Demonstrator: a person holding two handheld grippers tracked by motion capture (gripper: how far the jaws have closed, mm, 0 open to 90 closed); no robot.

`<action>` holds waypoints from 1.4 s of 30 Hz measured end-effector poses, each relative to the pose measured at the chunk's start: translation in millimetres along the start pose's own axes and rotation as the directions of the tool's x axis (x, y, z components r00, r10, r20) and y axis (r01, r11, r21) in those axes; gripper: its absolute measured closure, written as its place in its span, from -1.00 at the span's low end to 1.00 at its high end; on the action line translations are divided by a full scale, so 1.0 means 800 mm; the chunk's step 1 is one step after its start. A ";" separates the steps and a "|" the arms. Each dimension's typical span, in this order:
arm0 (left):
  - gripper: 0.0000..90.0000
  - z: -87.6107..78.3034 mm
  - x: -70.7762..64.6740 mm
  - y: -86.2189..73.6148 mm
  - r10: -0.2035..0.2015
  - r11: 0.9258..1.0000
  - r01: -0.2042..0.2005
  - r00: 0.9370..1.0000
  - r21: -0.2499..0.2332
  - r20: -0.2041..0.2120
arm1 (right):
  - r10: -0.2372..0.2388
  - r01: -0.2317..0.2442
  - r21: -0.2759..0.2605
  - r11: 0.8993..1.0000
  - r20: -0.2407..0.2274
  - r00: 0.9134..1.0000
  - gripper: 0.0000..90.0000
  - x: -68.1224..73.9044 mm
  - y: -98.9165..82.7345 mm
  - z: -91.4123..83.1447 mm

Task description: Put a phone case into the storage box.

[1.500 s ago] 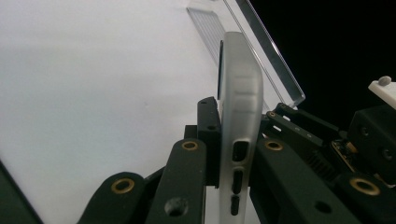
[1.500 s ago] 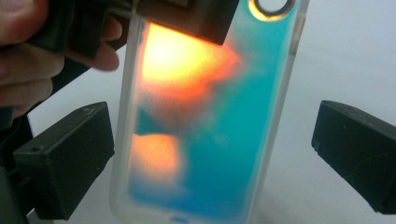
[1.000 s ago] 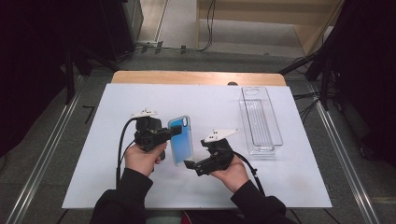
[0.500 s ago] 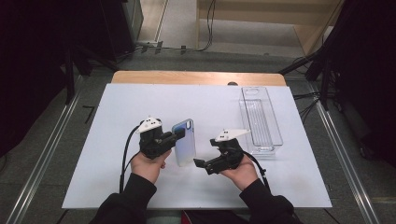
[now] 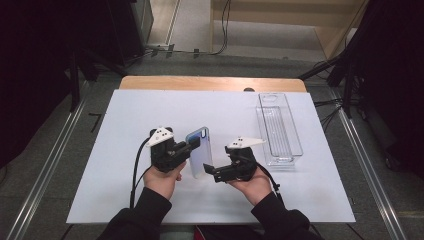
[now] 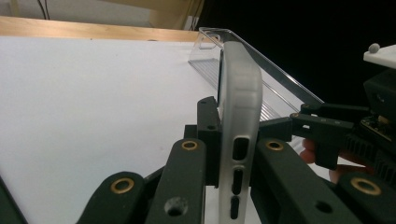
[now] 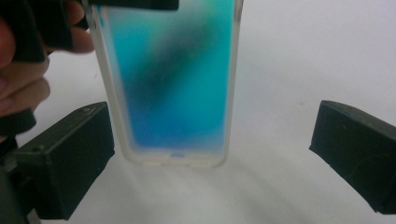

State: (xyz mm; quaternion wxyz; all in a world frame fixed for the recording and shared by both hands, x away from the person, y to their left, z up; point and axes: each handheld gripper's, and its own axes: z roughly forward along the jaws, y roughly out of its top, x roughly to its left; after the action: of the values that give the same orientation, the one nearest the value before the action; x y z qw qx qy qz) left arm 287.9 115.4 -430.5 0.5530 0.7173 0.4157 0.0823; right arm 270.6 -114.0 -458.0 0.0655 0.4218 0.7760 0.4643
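Observation:
A phone in a frosted clear case with a blue back (image 5: 199, 152) is held off the white table, standing on its long edge. My left gripper (image 5: 194, 146) is shut on it; in the left gripper view the jaws clamp the two flat faces of the phone (image 6: 238, 116) near its end. My right gripper (image 5: 212, 172) is open just right of the phone. In the right gripper view its jaws stand wide on either side of the phone's lower end (image 7: 173, 84), touching nothing. The right gripper (image 6: 327, 135) also appears beyond the phone in the left gripper view.
A long clear plastic tray (image 5: 278, 127) lies at the right of the white table top (image 5: 125, 125), just behind my right hand. A wooden strip (image 5: 210, 83) runs along the far edge. Dark floor and metal rails flank the table.
My left hand has carried the phone slightly right and down, turning it more onto its edge. The right hand has barely moved.

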 end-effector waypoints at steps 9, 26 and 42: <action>0.90 0.003 -0.010 -0.004 -0.001 1.000 0.001 1.000 0.006 -0.002 | -0.003 0.004 -0.023 1.000 0.043 0.999 -1.00 0.013 0.004 0.003; 0.90 0.007 -0.023 -0.015 -0.048 0.998 0.048 0.999 0.031 0.016 | 0.022 -0.021 -0.014 1.000 0.052 0.998 -1.00 0.029 0.010 0.022; 0.87 0.005 -0.024 -0.014 -0.053 0.998 0.053 0.998 0.025 0.029 | -0.007 0.008 -0.031 1.000 0.033 0.999 -0.67 0.032 0.012 0.015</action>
State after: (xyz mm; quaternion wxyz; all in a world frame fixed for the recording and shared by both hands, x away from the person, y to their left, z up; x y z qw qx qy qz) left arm 271.8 99.6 -435.1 0.5526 0.7138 0.4272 0.0519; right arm 265.8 -85.5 -449.9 0.0863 0.4255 0.7692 0.4689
